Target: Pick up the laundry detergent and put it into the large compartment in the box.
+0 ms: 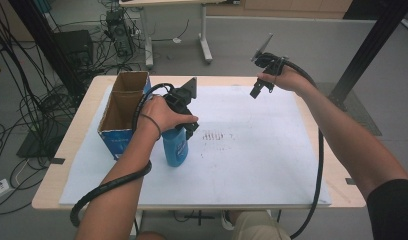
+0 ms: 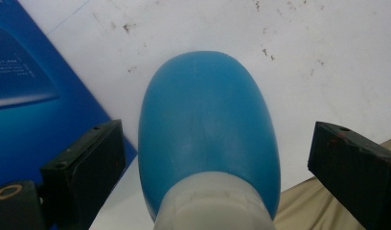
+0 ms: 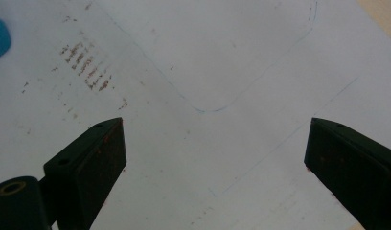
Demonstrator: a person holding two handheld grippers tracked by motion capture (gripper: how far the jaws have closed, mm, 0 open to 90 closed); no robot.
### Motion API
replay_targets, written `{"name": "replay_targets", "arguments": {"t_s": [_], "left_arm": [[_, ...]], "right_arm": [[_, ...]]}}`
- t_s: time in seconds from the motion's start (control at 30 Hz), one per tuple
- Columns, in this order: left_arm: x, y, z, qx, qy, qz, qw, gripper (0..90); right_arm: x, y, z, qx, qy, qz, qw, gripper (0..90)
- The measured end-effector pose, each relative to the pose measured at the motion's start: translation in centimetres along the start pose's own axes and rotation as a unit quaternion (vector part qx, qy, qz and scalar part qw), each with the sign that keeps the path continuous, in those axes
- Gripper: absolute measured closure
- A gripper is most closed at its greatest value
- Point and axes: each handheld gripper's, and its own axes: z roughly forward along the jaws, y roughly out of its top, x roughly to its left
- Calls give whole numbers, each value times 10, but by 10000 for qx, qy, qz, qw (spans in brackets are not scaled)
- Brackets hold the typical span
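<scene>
The left gripper [image 2: 203, 177] straddles the bottle [image 2: 208, 139], fingers [image 2: 86, 167] spread, neither touching. Closing off-centre could tip it against the box [image 1: 123, 112]. The right gripper [image 3: 215, 167] hangs spread over the sheet [image 3: 222, 62].

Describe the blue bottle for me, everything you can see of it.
The blue bottle looks like smooth, opaque plastic with an oval body, a whitish collar near the top and a label on its side. It stands upright on the white sheet, beside the blue cardboard box. The left gripper straddles it, jaws open with gaps either side.
</scene>
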Motion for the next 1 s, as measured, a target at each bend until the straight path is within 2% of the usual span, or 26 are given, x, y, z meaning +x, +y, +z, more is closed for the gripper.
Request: {"name": "replay_targets", "arguments": {"t_s": [1.0], "left_arm": [[-1, -1, 5, 72, 106, -4, 9999, 71]], "right_arm": [[-2, -4, -2, -31, 15, 20, 10000, 72]]}}
